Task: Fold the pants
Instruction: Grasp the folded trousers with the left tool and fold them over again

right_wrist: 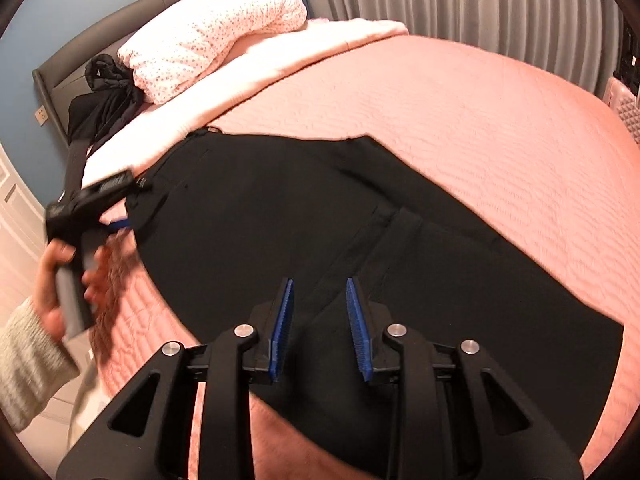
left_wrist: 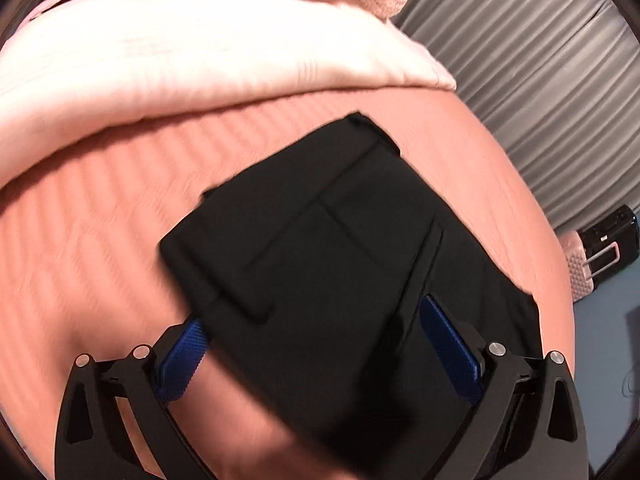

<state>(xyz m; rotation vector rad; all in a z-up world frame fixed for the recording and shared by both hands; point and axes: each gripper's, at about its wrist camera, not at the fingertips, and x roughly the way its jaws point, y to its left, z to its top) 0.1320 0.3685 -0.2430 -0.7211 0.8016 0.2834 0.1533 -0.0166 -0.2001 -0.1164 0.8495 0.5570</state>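
Blue fingers (right_wrist: 284, 320) of the right gripper (right_wrist: 320, 316) stand a little apart with nothing between them, hovering just above the black pants (right_wrist: 280, 220), which lie spread across the pink bed (right_wrist: 480, 128). Beyond those fingers the waistband end reaches toward the pale blanket (right_wrist: 240, 76) and a dotted pillow (right_wrist: 208, 48). To their left, a hand (right_wrist: 60, 280) in a grey sleeve (right_wrist: 24, 364) holds the left gripper (right_wrist: 120, 216) at the pants' edge. In the left wrist view, blurred, the left gripper (left_wrist: 316, 332) has its fingers (left_wrist: 448, 340) spread wide and released, a folded layer of the pants (left_wrist: 320, 240) lying between and ahead of them, covering part of the left finger. Grey curtains (left_wrist: 540, 60) hang beyond the bed (left_wrist: 100, 208), to the right.
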